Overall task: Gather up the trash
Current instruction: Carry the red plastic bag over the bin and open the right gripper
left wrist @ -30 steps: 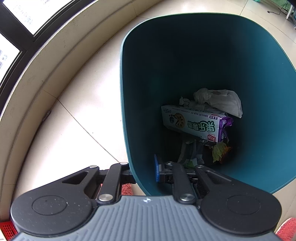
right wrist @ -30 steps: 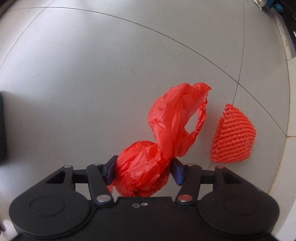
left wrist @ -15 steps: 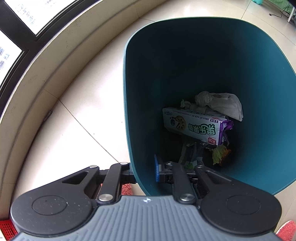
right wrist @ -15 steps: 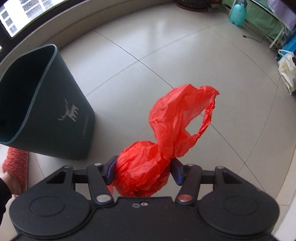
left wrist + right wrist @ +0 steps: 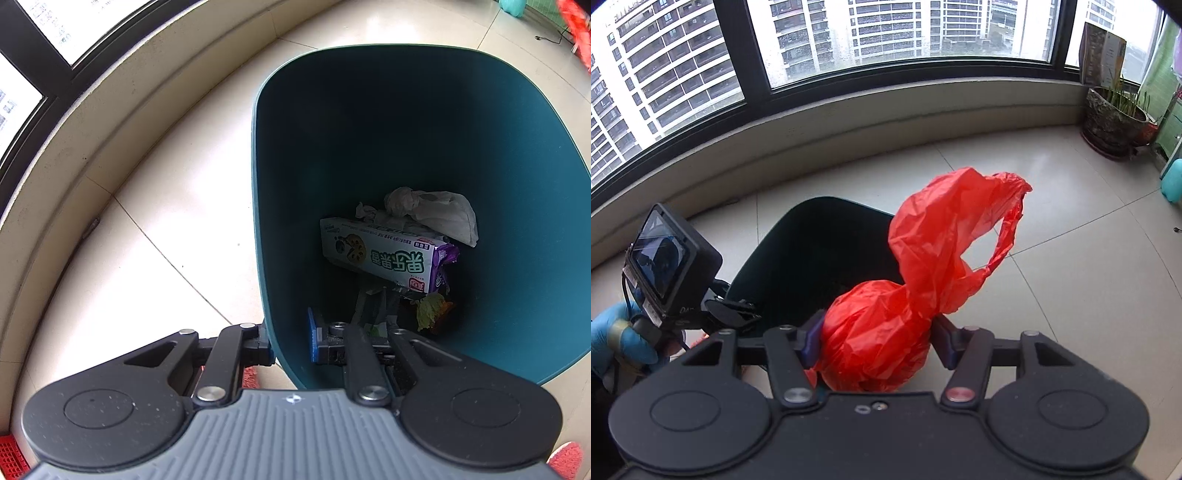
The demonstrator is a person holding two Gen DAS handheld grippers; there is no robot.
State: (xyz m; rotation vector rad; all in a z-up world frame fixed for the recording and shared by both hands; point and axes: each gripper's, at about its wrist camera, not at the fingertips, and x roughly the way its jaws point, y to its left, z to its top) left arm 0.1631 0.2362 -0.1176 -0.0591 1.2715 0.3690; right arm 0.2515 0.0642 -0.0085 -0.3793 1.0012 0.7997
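My left gripper (image 5: 291, 341) is shut on the near rim of a dark teal trash bin (image 5: 524, 155), one finger outside and one inside. In the bin lie a white snack box (image 5: 384, 254), crumpled white tissue (image 5: 432, 212) and a yellow scrap (image 5: 430, 310). My right gripper (image 5: 877, 339) is shut on a knotted red plastic bag (image 5: 882, 339), held in the air just in front of the bin (image 5: 809, 258). The bag's loose handles (image 5: 960, 229) stand up over the bin's opening. The bag shows as a red blur in the left wrist view (image 5: 576, 29).
A curved window wall with a low beige ledge (image 5: 886, 122) runs behind the bin. A potted plant (image 5: 1113, 118) stands at the far right, a teal bottle (image 5: 1172, 181) beside it. The left gripper's camera (image 5: 668, 258) and a blue-gloved hand (image 5: 617, 332) are at left. The floor is pale tile.
My right gripper lifted the red bag off the floor and swung it toward the bin, which now lies right behind the bag. The left gripper keeps its hold on the rim.
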